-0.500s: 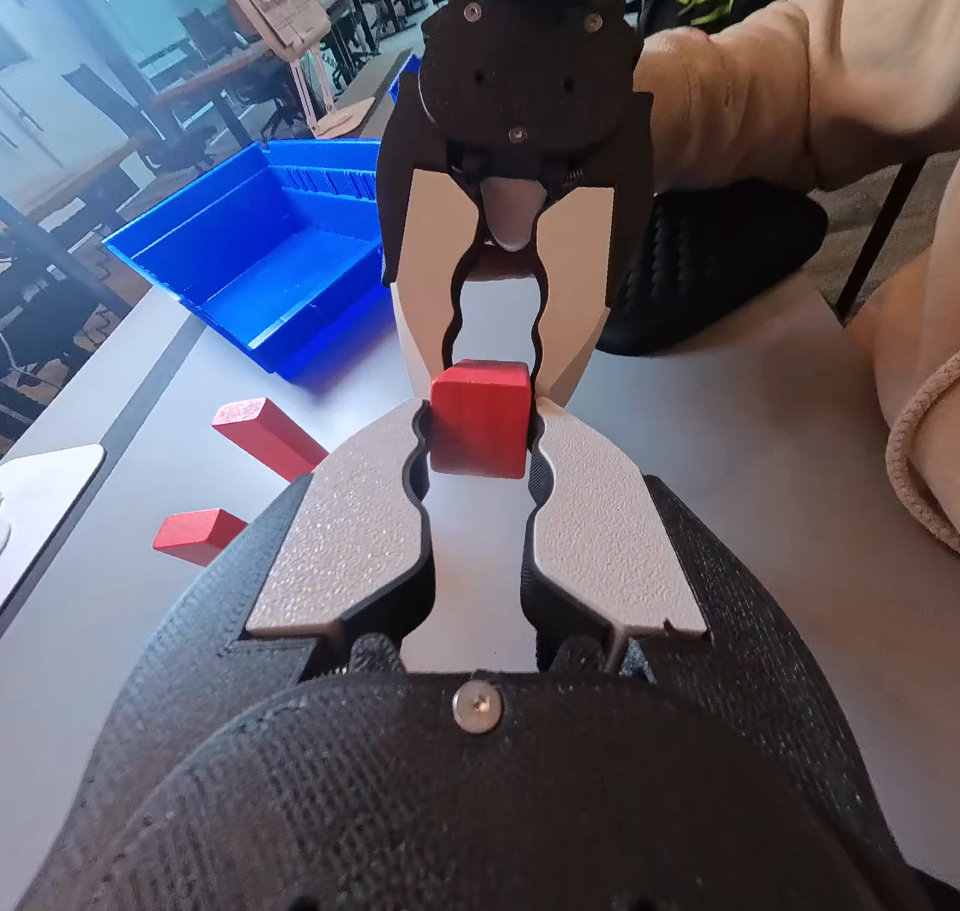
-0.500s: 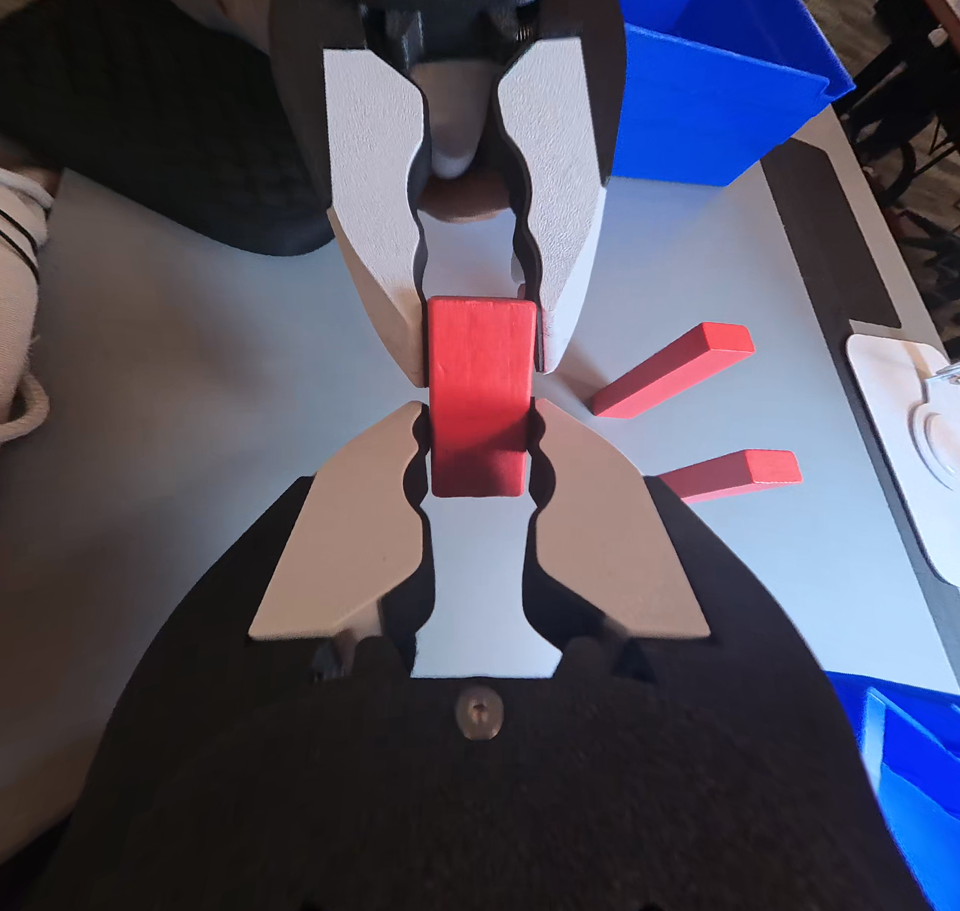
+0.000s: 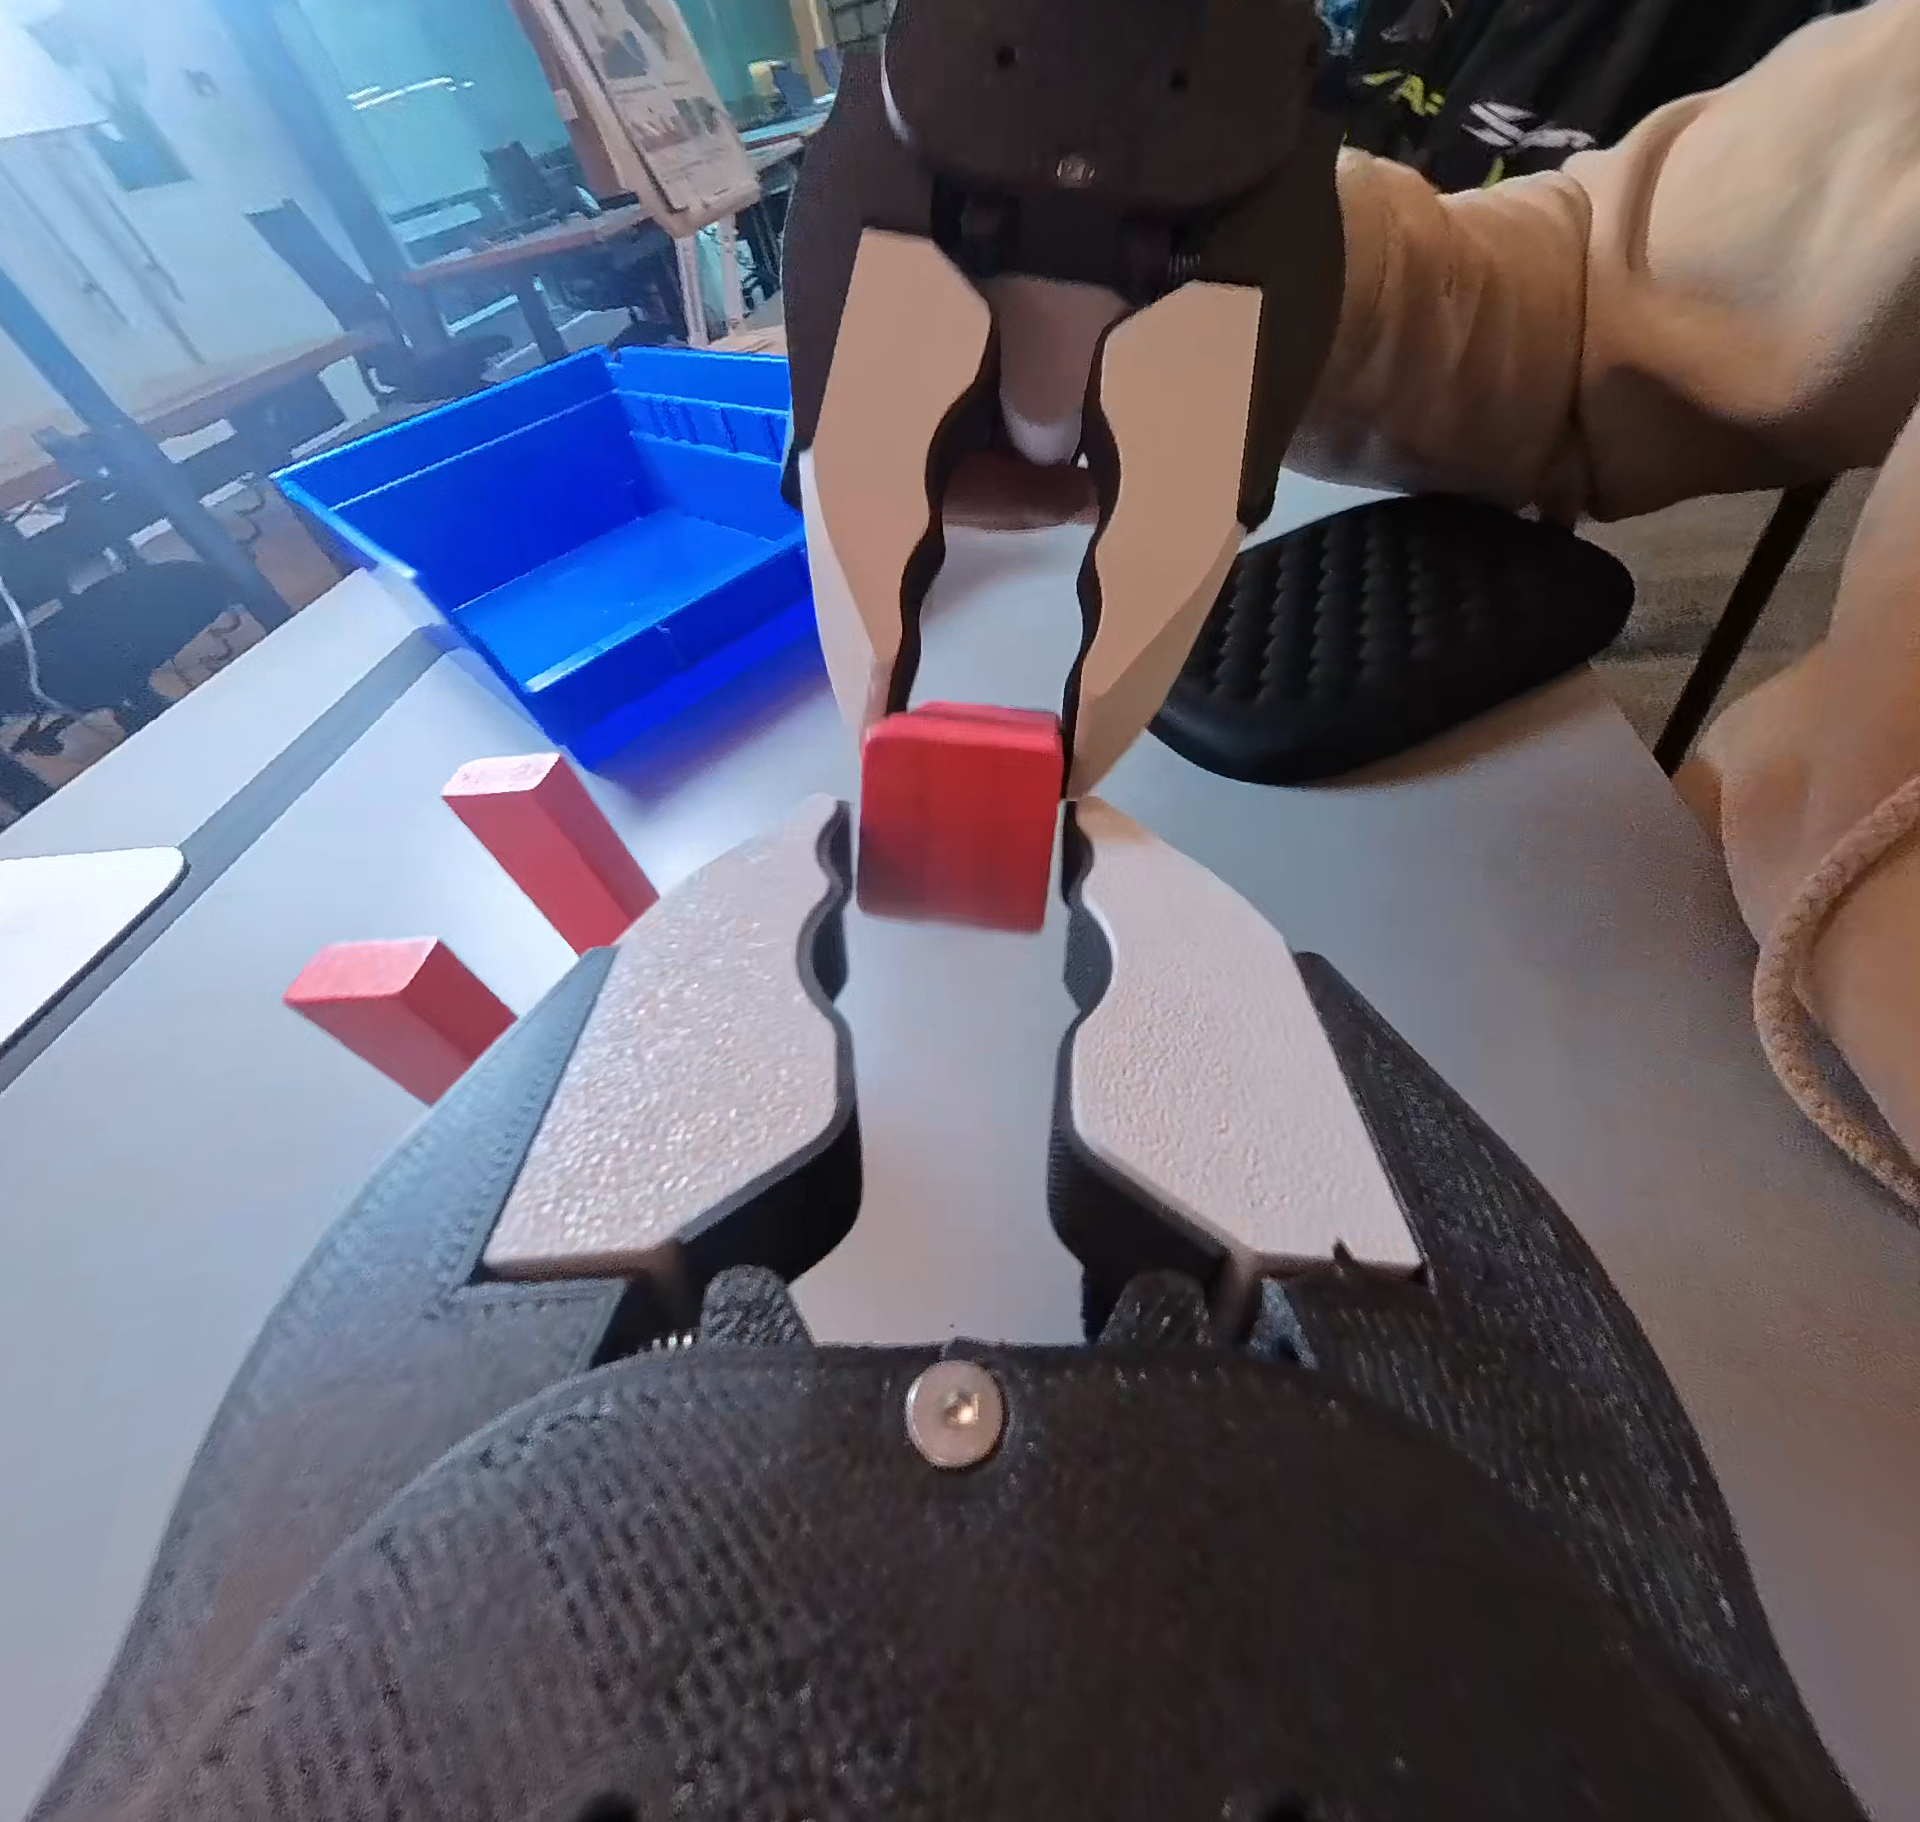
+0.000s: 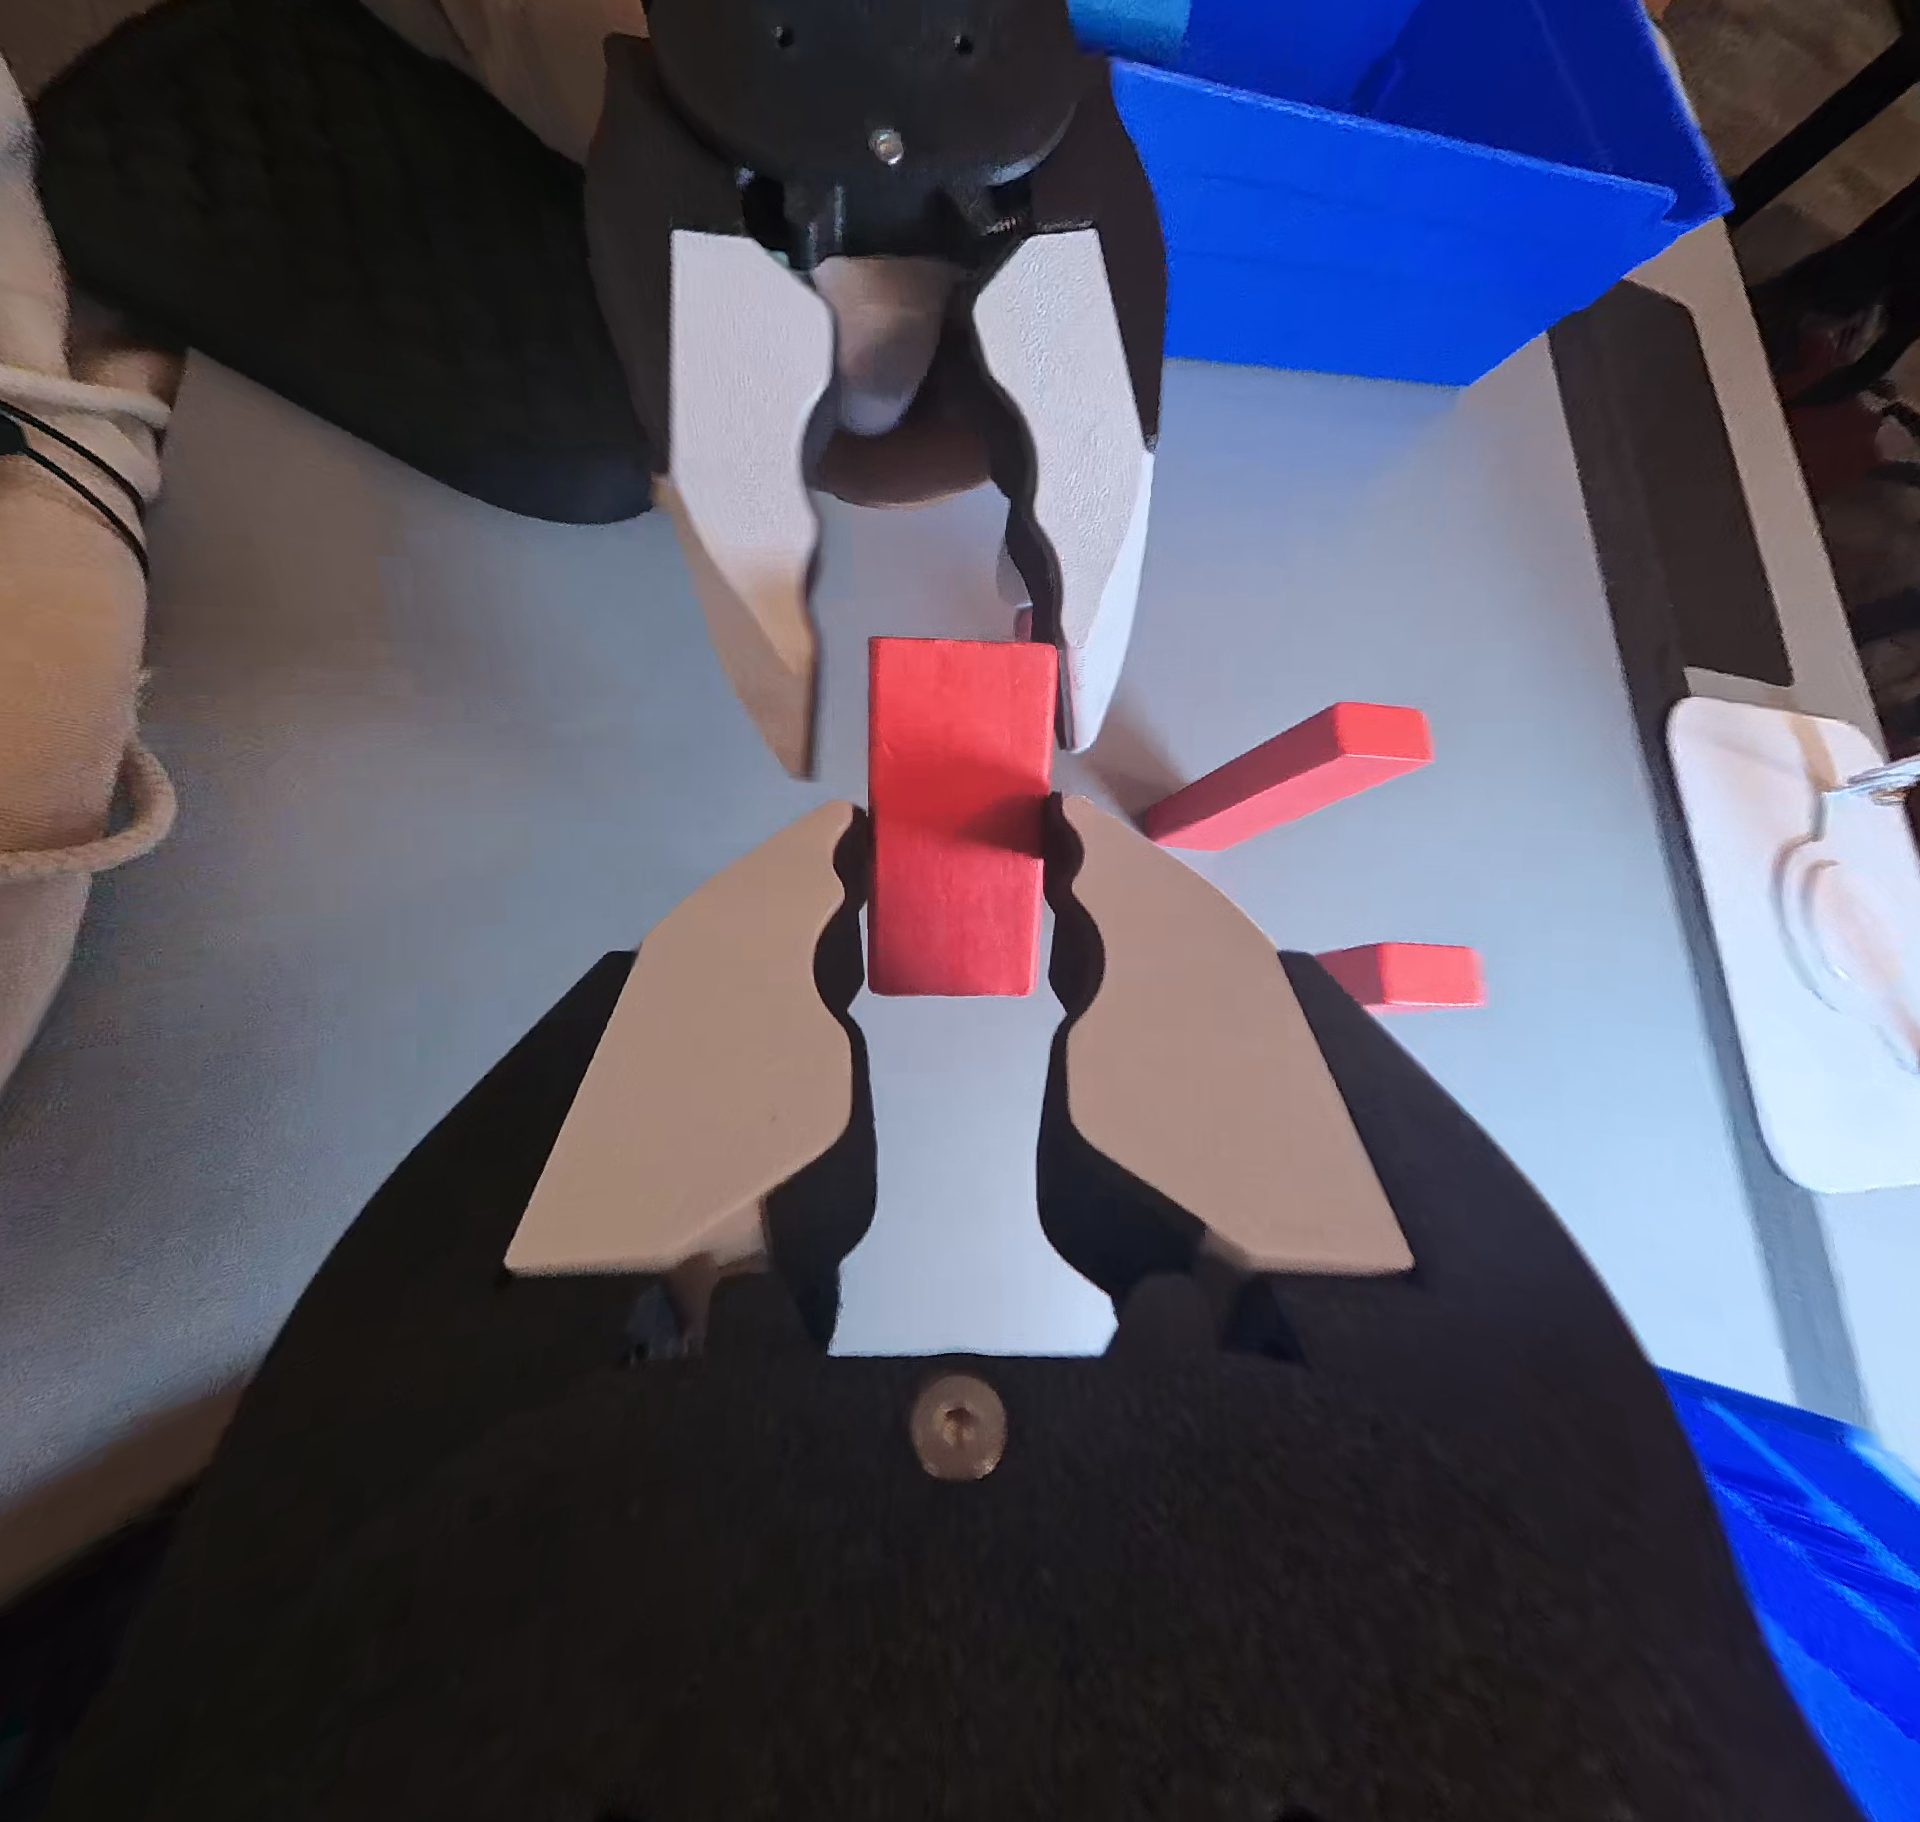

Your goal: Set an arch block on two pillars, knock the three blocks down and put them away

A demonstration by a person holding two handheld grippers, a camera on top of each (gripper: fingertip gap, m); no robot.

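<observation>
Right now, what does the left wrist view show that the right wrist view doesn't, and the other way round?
Only the left wrist view: the inside of the blue bin, which looks empty, and office desks behind it.
Only the right wrist view: a second blue bin at the near right edge, and a gap between one finger of the left tool and the red block.
Both: that block between the two tools, the right tool clamped on it, two more red blocks lying flat, and the white pad.

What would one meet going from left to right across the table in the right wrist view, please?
Black seat → held red block → long red block → white tray.
</observation>
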